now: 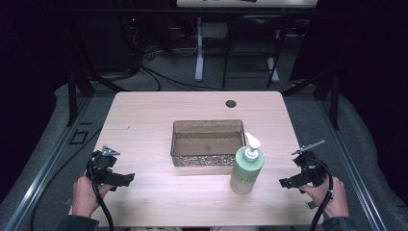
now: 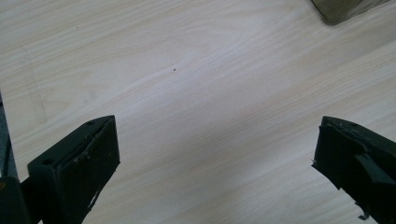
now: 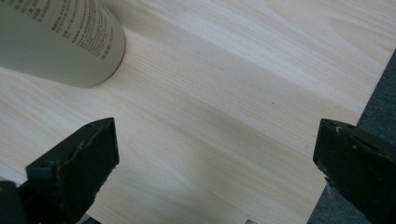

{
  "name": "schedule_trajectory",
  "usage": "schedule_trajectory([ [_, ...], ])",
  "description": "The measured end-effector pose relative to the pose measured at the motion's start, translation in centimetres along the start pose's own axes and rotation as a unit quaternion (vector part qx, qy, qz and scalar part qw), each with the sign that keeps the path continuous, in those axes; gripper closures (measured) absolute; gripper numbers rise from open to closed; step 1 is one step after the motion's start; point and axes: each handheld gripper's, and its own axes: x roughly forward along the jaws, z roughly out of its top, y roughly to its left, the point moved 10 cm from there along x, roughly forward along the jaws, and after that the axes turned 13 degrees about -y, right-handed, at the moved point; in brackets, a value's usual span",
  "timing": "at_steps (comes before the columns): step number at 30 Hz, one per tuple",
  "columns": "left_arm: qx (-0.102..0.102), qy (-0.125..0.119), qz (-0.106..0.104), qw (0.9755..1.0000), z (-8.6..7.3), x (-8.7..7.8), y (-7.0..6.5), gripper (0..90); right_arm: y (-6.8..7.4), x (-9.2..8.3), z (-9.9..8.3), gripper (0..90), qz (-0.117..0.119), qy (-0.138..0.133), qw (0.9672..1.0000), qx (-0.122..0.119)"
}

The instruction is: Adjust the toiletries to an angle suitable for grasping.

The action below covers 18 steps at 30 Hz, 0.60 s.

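L gripper [image 1: 126,179] jaws spread wide, nothing btwn them, only bare table [image 2: 196,93] under; R gripper [image 1: 287,182] likewise gaping and empty, w/ base of green pump bottle [image 3: 60,42] just ahead-left of it. Both hands rest at near table edge, prob a ready pose. Bottle stands upright just beside front-right corner of the clear brown tray [image 1: 208,143], within R reach; tray centred, looks empty, likely the destination

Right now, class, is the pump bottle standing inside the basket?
No: the pump bottle stands upright on the table, outside the basket, by its near right corner.
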Motion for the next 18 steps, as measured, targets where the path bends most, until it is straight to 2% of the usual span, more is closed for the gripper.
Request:
schedule_trajectory([
  [3, -0.004, -0.001, 0.001, 1.0000, 0.1, 0.2, 0.0, 0.2, 0.0, 0.0, 0.1, 0.0, 0.002, 0.001, 1.0000, -0.001],
  [7, 0.004, 0.001, 0.001, 1.0000, 0.0, 0.1, -0.1, 0.2, 0.4, -0.1, 0.2, 0.0, 0.001, 0.004, 1.0000, -0.004],
  [11, 0.001, -0.002, 0.001, 1.0000, 0.1, 0.0, 0.0, 0.2, 0.5, -0.3, 0.3, 0.0, 0.002, 0.008, 0.9999, -0.010],
  [18, -0.003, 0.008, 0.005, 1.0000, -0.4, -0.1, 0.2, 0.2, 1.6, -0.7, 0.4, 0.0, 0.002, 0.020, 0.9997, -0.017],
])
